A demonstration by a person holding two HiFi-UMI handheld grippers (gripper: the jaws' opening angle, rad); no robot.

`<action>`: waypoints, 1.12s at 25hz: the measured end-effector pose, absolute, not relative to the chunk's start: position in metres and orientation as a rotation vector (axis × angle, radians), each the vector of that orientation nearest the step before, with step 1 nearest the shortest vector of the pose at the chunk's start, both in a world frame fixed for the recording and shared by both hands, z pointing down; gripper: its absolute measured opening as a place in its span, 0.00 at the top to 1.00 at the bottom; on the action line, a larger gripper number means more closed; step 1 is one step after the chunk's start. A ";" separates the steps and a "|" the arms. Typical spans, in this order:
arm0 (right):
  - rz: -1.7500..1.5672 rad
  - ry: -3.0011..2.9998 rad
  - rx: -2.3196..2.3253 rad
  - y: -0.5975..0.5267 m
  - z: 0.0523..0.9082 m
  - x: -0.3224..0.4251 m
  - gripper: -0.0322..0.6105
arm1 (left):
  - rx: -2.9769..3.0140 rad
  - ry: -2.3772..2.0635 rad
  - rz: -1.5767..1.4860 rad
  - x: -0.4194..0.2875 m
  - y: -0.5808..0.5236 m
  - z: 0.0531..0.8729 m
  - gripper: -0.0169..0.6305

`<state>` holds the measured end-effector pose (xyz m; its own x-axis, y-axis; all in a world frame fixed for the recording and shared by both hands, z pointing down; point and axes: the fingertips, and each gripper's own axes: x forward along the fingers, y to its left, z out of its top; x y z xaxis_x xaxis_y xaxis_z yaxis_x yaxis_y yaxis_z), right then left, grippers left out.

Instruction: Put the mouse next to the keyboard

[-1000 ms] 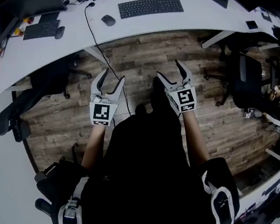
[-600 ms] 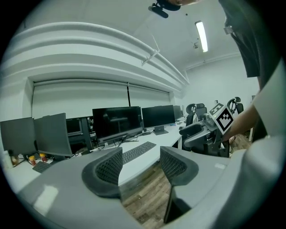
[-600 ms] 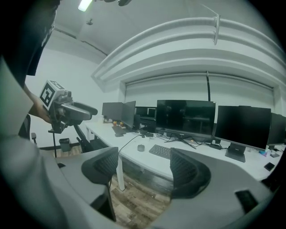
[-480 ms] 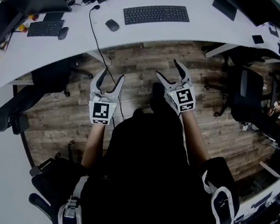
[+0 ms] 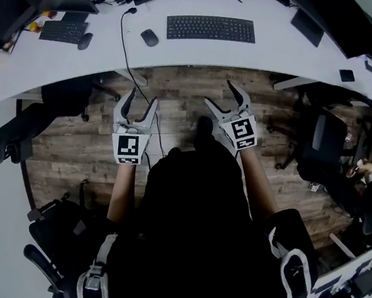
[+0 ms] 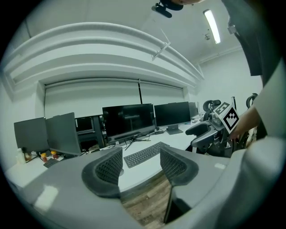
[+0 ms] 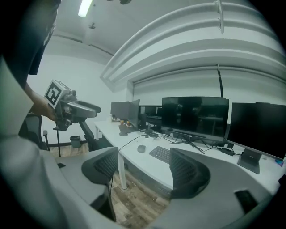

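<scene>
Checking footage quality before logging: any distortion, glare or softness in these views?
Head view: heavy fisheye bows the desk edge; dim. Left gripper view: black circular vignette, ceiling light blown out, left tool fills the lower frame. Right gripper view: same vignette; faint reflections on monitor.

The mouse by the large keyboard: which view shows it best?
The head view: the mouse lies whole on the desk, left of the keyboard. The right gripper view shows it small and far. The left gripper view does not show it clearly.
</scene>
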<state>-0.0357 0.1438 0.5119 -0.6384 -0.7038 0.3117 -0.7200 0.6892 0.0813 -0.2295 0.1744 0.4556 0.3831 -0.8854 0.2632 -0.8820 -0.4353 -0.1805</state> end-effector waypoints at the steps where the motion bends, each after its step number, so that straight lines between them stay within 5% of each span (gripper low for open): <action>1: 0.072 -2.589 1.115 0.140 0.512 -0.032 0.39 | -2.596 1.678 -0.510 -0.228 0.172 0.456 0.58; 28: 0.095 -2.664 0.912 0.072 0.536 0.006 0.40 | -2.523 1.820 -0.560 -0.174 0.113 0.467 0.59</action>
<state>0.0060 0.0718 0.5355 -0.7439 -0.5854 0.3222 -0.6070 0.7937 0.0407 -0.1742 0.1133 0.4674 0.2741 -0.9156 0.2942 -0.9226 -0.3367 -0.1883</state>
